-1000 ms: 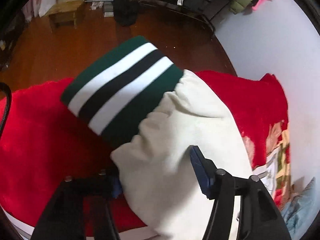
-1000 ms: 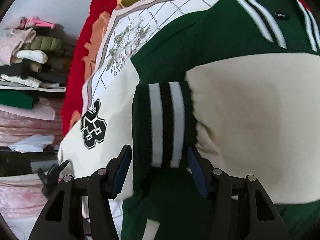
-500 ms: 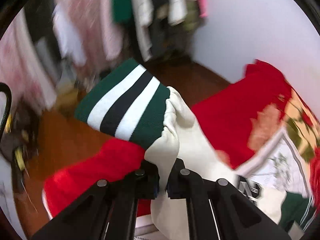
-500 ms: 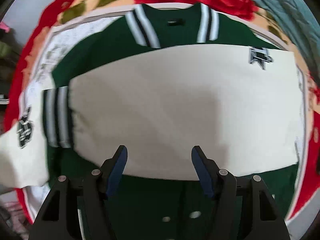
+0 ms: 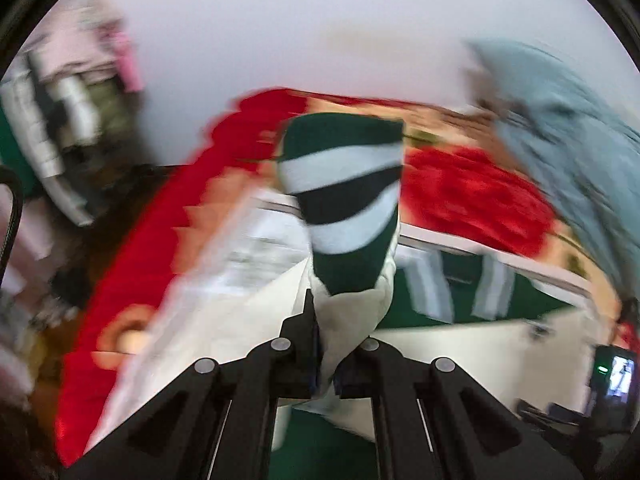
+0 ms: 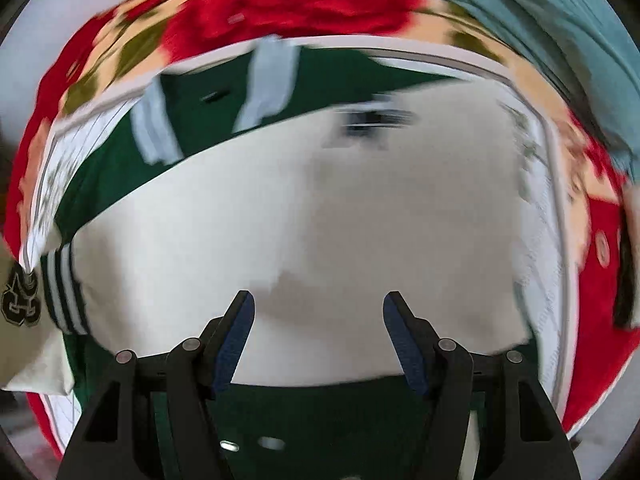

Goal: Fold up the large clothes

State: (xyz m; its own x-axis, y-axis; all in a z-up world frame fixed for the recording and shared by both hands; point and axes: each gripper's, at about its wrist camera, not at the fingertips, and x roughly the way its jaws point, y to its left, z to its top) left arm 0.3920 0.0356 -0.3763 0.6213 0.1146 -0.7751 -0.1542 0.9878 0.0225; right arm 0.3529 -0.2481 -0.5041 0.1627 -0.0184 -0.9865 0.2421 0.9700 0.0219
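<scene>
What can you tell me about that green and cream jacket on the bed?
The jacket is a varsity-style piece: dark green body, cream sleeves, soft-looking fabric, with green cuffs and collar striped white and black. It lies spread on a red floral blanket. One cream sleeve is folded across the chest, its cuff near a dark emblem patch. The left gripper is shut on the other sleeve, holding its cuff upright. The right gripper hangs open over the folded sleeve.
</scene>
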